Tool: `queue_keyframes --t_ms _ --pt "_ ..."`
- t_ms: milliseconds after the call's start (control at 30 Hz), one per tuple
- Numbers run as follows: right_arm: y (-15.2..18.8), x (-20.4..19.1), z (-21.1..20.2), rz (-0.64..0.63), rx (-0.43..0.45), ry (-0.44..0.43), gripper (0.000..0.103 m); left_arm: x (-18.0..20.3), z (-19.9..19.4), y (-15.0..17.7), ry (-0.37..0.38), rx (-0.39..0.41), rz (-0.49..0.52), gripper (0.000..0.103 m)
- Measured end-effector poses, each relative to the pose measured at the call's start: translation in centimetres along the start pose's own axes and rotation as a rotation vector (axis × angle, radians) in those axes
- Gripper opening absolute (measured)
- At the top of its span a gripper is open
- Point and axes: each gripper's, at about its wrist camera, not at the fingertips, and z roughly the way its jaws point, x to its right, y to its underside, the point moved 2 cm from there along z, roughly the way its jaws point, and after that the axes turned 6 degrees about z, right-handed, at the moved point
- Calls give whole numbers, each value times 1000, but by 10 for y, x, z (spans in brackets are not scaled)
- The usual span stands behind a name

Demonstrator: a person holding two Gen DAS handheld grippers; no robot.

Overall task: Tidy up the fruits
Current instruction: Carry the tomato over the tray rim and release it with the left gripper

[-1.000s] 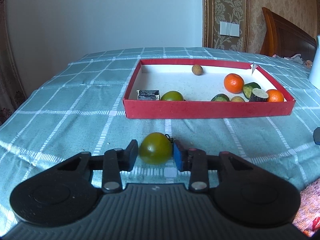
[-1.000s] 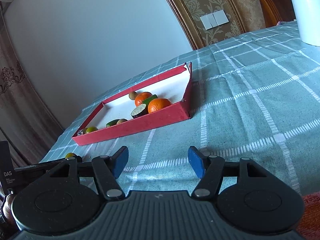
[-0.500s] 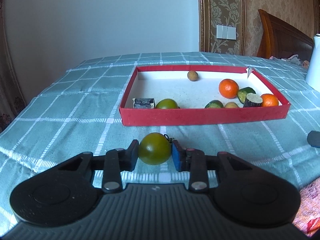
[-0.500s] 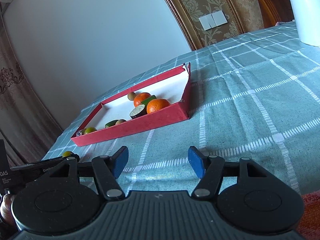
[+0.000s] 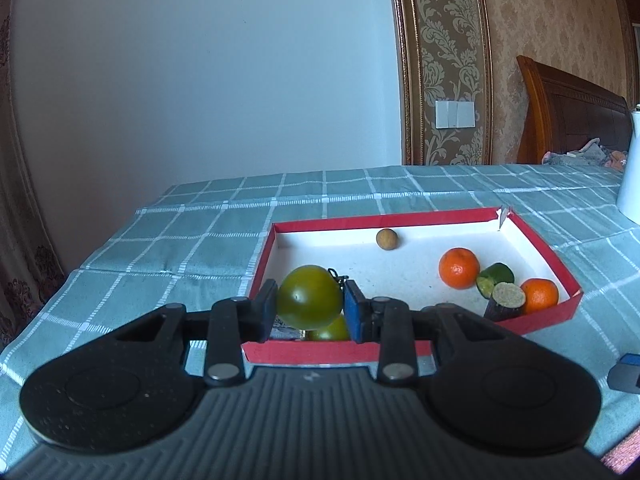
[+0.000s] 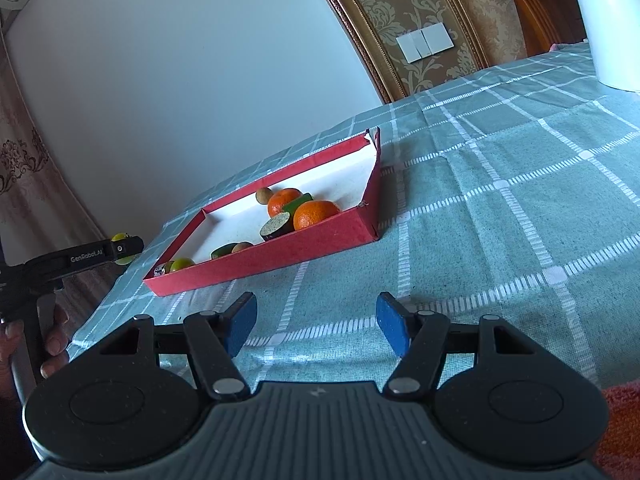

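My left gripper [image 5: 310,308] is shut on a green round fruit [image 5: 309,297] and holds it in the air above the near left corner of a red box [image 5: 336,351] with a white floor. In the box lie two oranges [image 5: 459,268], a small brown fruit [image 5: 387,239], a cut green fruit [image 5: 495,278], a dark stub with a pale cut end [image 5: 506,301] and another green fruit [image 5: 330,330]. My right gripper [image 6: 316,322] is open and empty, low over the cloth, in front of the red box [image 6: 280,258]. The left gripper [image 6: 102,254] with the fruit shows at its left.
A teal checked cloth [image 5: 192,236] covers the table. A white jug [image 6: 600,20] stands at the far right. A small dark wrapped item [image 5: 285,333] lies in the box's near left corner. The table's left edge drops off beside the box.
My left gripper has lifted the green fruit off the cloth and carried it forward over the box's near wall. My right gripper has stayed open and nearly still.
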Motion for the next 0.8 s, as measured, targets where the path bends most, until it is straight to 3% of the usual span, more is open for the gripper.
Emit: queue_keyframes --t_ms 233,700,800 --pt "0 1 -1 4 -5 -6 65 3 39 -10 -43 -49 -25 32" --pt "0 1 1 6 -5 -5 65 -1 95 -9 -61 -129 -59 32" --pt "0 1 1 6 -6 -5 65 -2 100 -5 -80 -136 -58 47"
